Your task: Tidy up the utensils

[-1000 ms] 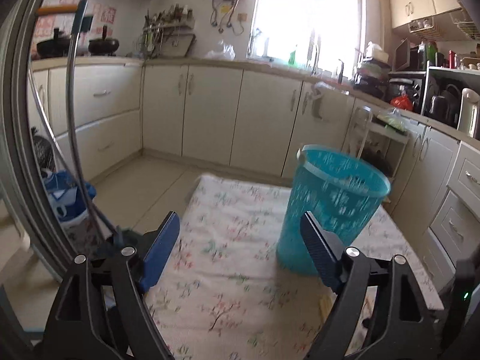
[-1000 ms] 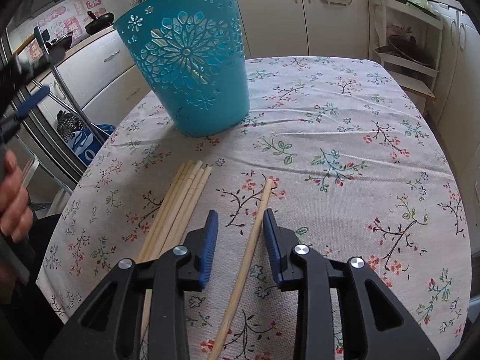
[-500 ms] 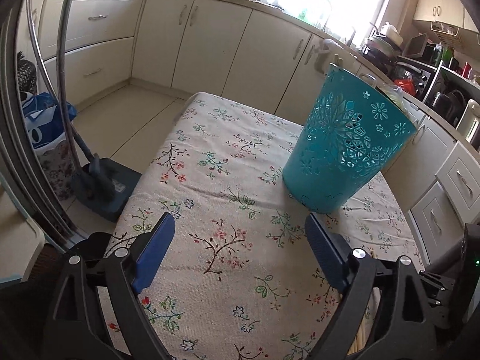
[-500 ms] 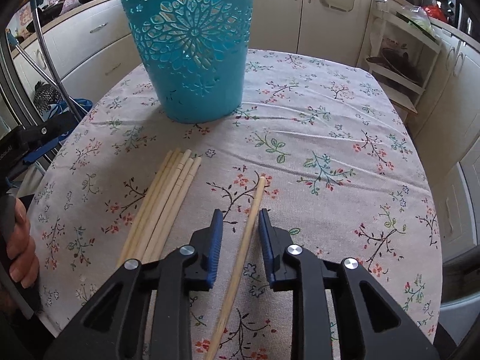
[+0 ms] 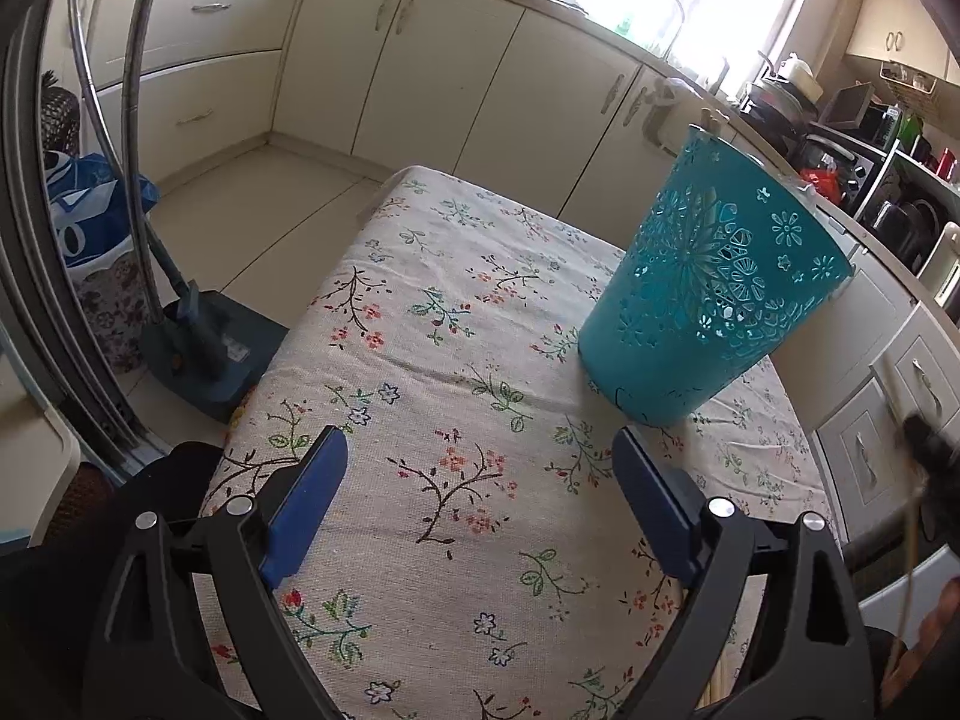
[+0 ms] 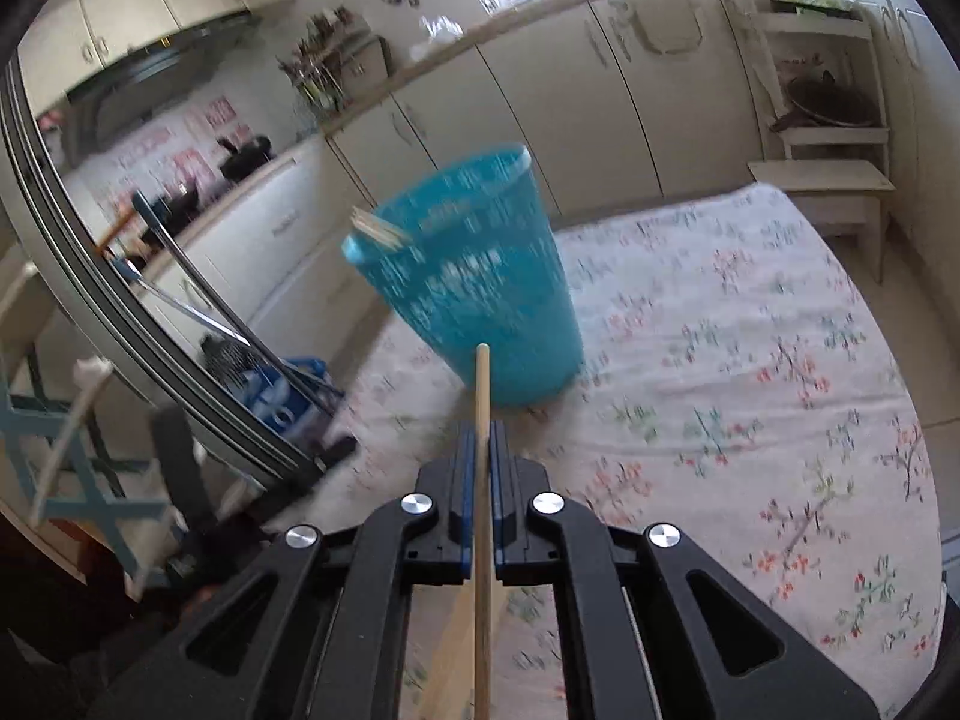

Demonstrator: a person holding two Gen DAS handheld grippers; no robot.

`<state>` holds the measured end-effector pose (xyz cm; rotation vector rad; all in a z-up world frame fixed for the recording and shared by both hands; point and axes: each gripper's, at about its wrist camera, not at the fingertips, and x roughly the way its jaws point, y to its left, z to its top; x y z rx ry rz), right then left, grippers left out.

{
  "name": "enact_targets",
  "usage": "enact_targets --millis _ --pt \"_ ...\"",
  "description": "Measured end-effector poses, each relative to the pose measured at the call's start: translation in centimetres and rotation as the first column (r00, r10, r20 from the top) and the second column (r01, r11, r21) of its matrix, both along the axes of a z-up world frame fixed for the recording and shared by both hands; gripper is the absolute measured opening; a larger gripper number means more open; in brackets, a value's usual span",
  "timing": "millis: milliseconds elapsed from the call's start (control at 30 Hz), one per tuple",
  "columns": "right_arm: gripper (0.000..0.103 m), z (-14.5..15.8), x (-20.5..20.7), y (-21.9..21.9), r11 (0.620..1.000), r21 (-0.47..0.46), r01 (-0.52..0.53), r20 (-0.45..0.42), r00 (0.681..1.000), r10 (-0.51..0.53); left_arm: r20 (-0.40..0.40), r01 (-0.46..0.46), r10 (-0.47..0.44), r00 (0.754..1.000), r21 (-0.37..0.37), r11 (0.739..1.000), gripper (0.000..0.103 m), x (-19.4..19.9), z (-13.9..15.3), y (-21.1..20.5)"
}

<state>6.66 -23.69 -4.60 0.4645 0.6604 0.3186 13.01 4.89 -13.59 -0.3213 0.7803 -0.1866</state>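
While your right gripper (image 6: 479, 450) clamps one chopstick (image 6: 481, 396) pointing at the teal basket (image 6: 474, 276), your left gripper (image 5: 480, 492) hangs wide open over the table (image 5: 420, 312).

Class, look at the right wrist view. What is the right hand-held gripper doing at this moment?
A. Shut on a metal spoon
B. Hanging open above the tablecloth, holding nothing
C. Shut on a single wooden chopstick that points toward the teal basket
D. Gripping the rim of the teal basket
C: the right hand-held gripper has its blue pads closed on one wooden chopstick, whose tip points at the teal basket standing on the floral tablecloth.
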Motion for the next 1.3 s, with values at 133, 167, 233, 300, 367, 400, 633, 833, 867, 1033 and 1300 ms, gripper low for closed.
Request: enact_targets --millis 133,167,233,300,367,400,633,833,867,1033,1300 --pt "0.005 5.9 3.3 0.9 0.999 0.03 0.041 0.173 0.984 -0.045 -0.002 0.0 0.0 1.0 -0.003 1.0 0.086 0.0 -0.1 0.0" --pt "0.005 7.0 4.2 1.1 0.998 0.031 0.055 0.209 0.976 -0.06 -0.002 0.001 -0.001 1.0 -0.004 1.0 0.086 0.0 -0.1 0.0" --pt "0.005 9.1 6.4 1.9 0.996 0.021 0.087 0.283 0.955 -0.09 -0.005 0.003 -0.003 1.0 -0.003 1.0 0.086 0.1 -0.1 0.0" --pt "0.005 10.3 8.6 2.4 0.991 0.015 0.13 0.32 0.939 -0.128 -0.007 0.007 -0.007 1.0 -0.001 1.0 0.086 0.1 -0.1 -0.1" --pt "0.005 10.7 11.1 3.1 0.985 0.007 0.171 0.335 0.928 -0.163 -0.008 0.01 -0.01 1.0 -0.002 1.0 0.086 0.2 -0.1 -0.1" --pt "0.005 10.7 12.0 3.3 0.982 -0.003 0.19 0.336 0.925 -0.178 -0.009 0.012 -0.012 1.0 -0.004 1.0 0.086 0.2 -0.2 0.0" --pt "0.005 8.0 17.4 4.1 0.97 -0.093 0.223 0.258 0.947 -0.193 -0.01 0.022 -0.022 1.0 -0.015 1.0 0.086 0.3 -0.3 0.0" --pt "0.006 6.5 17.9 4.2 0.97 -0.131 0.206 0.216 0.961 -0.175 -0.011 0.023 -0.023 1.0 -0.015 1.0 0.086 0.4 -0.2 0.0" --pt "0.006 6.3 17.9 4.2 0.97 -0.136 0.2 0.21 0.963 -0.169 -0.01 0.024 -0.024 1.0 -0.015 1.0 0.086 0.4 -0.3 0.0" --pt "0.006 5.8 17.2 4.7 0.975 -0.157 0.158 0.182 0.975 -0.128 -0.013 0.02 -0.021 1.0 -0.015 1.0 0.086 0.4 -0.3 0.0" --pt "0.013 5.8 8.5 4.1 0.985 -0.138 0.107 0.23 0.97 -0.073 -0.016 0.011 -0.011 1.0 -0.021 1.0 0.086 0.4 -0.4 0.2"
